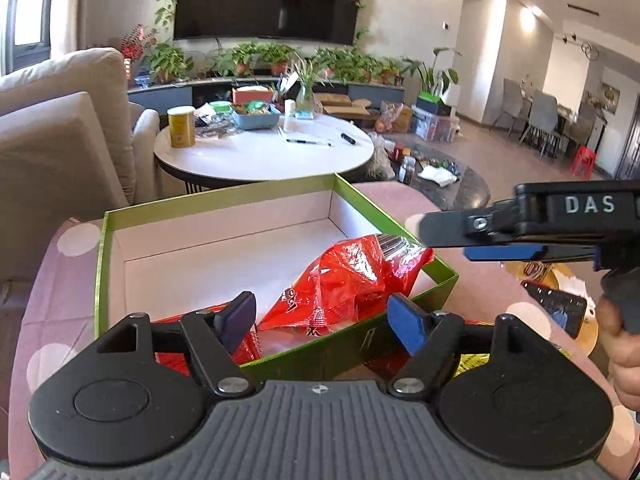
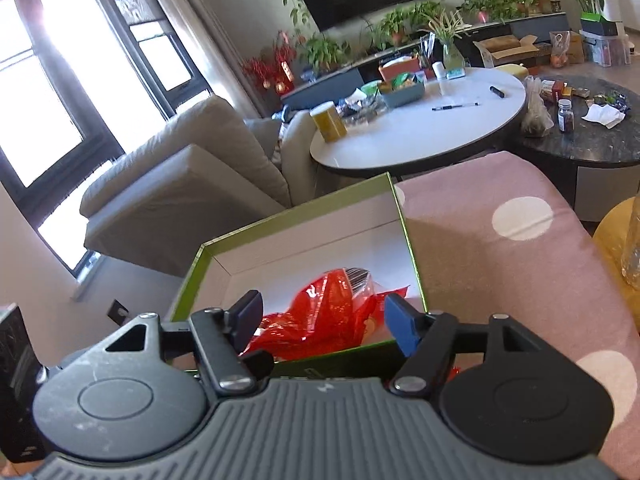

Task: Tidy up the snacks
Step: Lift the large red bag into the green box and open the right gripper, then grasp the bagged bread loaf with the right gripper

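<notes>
A green box with a white inside sits on a pink dotted cloth. A red snack bag lies inside the box, toward its near right corner. The left gripper hovers at the box's near edge, its jaws apart, gripping nothing, the bag just beyond them. The right gripper, also spread and empty, points at the same bag from the box's near side.
</notes>
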Tool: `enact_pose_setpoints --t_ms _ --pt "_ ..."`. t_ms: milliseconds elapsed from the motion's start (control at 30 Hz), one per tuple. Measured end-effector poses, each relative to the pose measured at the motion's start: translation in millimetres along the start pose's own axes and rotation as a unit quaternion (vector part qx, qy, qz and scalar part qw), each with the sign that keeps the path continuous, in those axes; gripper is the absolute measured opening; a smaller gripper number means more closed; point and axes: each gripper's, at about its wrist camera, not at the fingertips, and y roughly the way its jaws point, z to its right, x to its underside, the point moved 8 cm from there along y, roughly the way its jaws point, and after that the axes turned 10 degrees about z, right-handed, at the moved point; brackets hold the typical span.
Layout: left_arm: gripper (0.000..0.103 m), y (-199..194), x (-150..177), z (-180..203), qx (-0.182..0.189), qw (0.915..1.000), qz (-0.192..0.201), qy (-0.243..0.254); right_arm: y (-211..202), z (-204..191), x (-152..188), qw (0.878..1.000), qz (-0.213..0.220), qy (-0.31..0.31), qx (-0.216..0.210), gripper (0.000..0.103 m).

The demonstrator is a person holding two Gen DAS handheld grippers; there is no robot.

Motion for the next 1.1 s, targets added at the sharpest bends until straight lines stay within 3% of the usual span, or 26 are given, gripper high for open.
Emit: enact_pose_setpoints --t_ms 200,500,767,900,1100 --pt "0.075 -26.8 2.7 0.9 -0.008 0.9998 0.019 -0.004 -25.9 -0.8 -1.6 1.0 0.03 -0.002 0.005 0.076" --pt "0.077 -62.3 14.4 6.4 -0.011 0.9993 0.03 -0.02 -54.2 -18.3 18.5 0.999 0.027 -0.023 -0.012 0.076" --pt "0.078 -103.0 36.5 9.2 -0.05 0.9975 0.039 -0.03 -79.9 -32.1 43.7 0.998 0.021 -0.05 -0.017 0.076" --pt "0.079 -118.9 53.8 17.3 -0.033 0.9982 0.034 -0.036 -90.1 -33.6 64.5 0.998 0.006 -0.056 -0.015 0.076" --pt "0.077 -123.0 88.9 35.2 -0.003 0.9998 -0.007 -0.018 -94.2 -22.3 105.7 0.999 -0.043 -0.031 0.0 0.076"
